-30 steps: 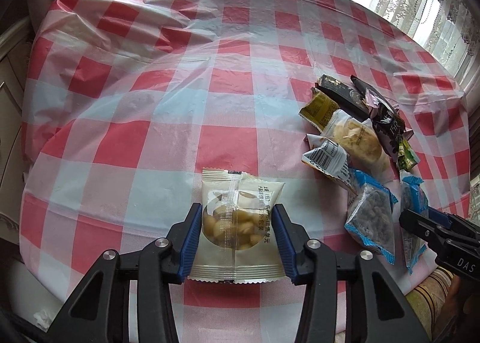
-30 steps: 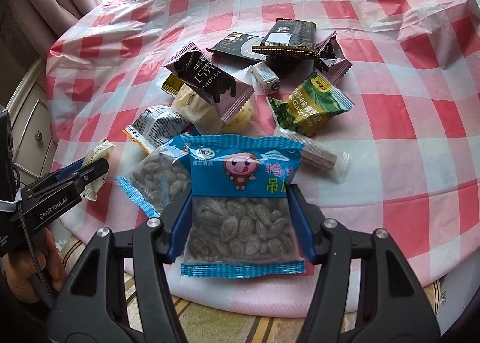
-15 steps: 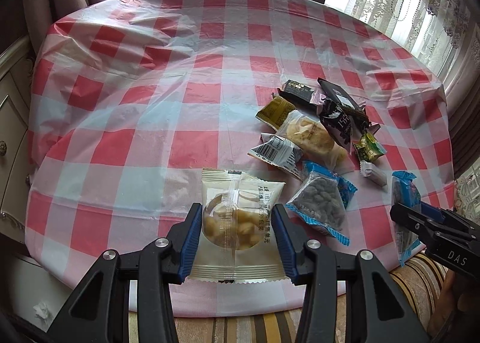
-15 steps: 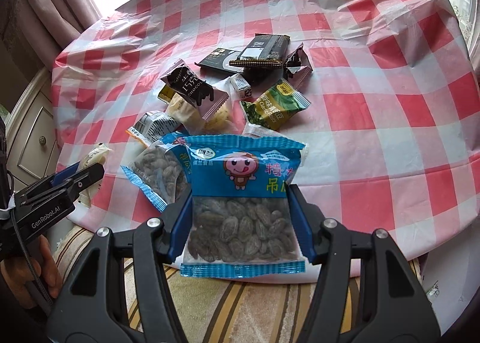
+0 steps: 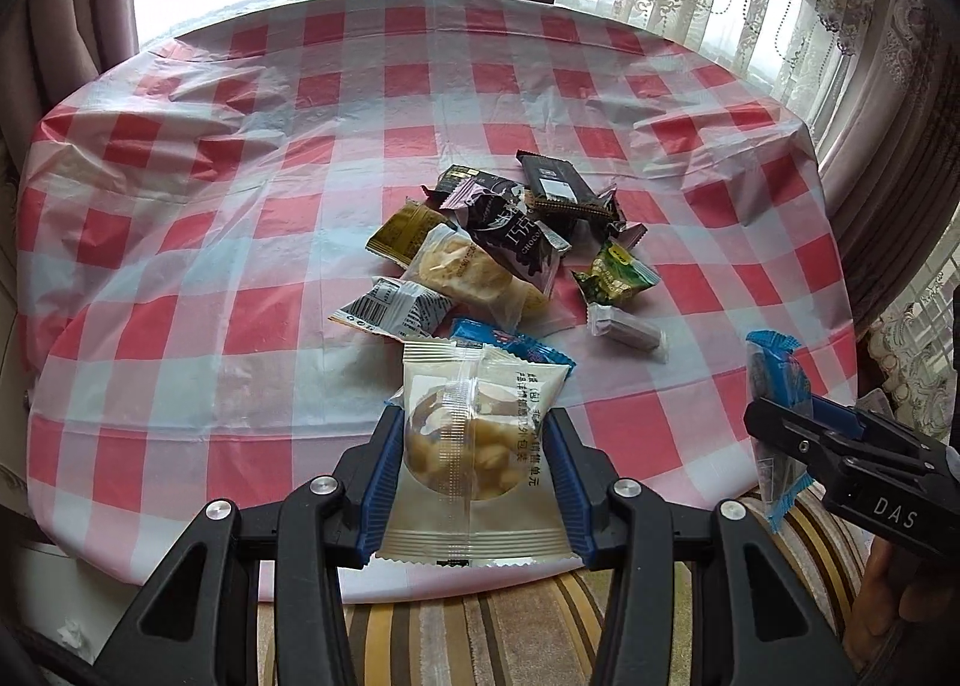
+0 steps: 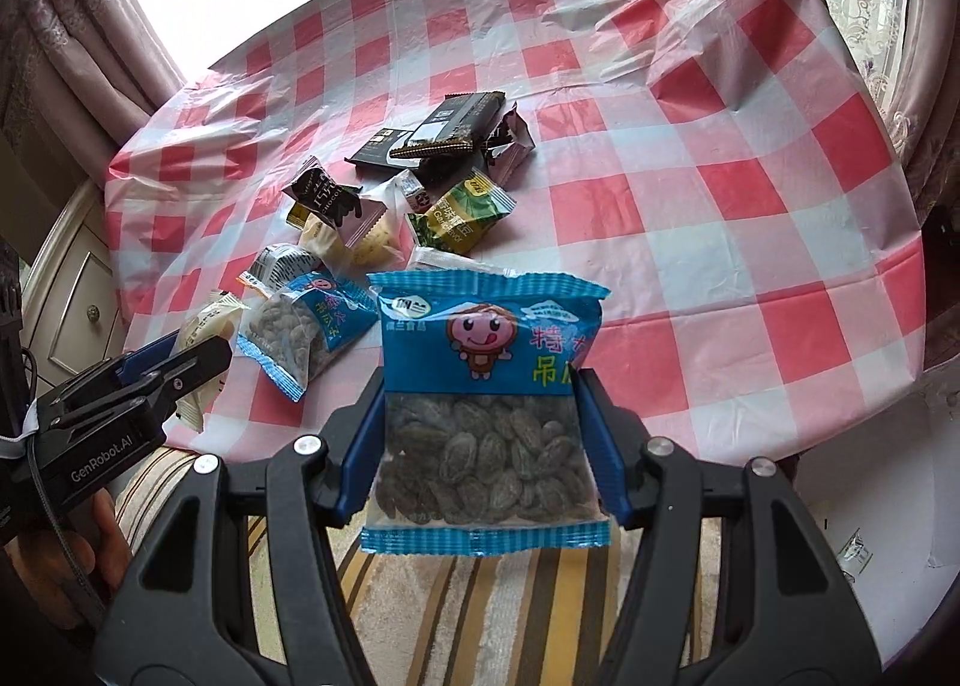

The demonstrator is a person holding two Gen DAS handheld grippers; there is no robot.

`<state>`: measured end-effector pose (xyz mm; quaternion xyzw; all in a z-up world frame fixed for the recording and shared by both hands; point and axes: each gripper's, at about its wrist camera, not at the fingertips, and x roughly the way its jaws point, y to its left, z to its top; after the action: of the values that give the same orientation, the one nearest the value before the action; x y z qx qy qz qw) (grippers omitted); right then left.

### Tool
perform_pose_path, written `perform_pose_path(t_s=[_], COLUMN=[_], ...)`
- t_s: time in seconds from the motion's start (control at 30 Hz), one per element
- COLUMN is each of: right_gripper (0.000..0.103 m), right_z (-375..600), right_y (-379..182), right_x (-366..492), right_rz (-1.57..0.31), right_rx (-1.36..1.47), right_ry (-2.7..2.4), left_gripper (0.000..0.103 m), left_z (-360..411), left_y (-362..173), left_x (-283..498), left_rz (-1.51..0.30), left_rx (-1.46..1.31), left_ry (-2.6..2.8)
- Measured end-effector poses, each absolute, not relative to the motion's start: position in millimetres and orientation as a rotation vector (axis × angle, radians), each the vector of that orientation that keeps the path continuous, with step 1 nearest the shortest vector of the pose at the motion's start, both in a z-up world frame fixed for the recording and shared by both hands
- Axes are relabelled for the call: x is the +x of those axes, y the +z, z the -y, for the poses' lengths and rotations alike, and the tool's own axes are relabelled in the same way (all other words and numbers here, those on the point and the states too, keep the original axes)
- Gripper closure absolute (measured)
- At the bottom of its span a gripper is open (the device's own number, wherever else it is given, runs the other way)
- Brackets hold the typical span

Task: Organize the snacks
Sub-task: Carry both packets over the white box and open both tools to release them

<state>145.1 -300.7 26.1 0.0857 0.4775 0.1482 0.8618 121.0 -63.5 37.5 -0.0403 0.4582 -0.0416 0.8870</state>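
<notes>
Your left gripper (image 5: 474,473) has its jaws clamped on a clear packet of pale puffed snacks (image 5: 474,434), held up over the near edge of the counter (image 5: 240,242). Your right gripper (image 6: 480,449) has its jaws clamped on a blue bag of dark seeds (image 6: 486,404), also lifted at the near edge. The other snacks (image 5: 498,242) lie heaped mid-counter on the red-checked cloth, a second blue seed bag (image 6: 300,326) nearest you.
</notes>
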Motion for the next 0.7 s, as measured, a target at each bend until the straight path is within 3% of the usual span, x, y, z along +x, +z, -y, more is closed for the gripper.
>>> perform_pose_path(t_s=[0.7], right_gripper=[0.04], right_z=[411], right_y=[24], right_x=[114], right_rz=[-0.97], right_rx=[0.283], right_ry=[0.139], left_gripper=[0.056], left_z=[185], left_y=[45], left_x=[116], left_rz=[-0.957], left_rx=[0.03], left_ry=[-0.326])
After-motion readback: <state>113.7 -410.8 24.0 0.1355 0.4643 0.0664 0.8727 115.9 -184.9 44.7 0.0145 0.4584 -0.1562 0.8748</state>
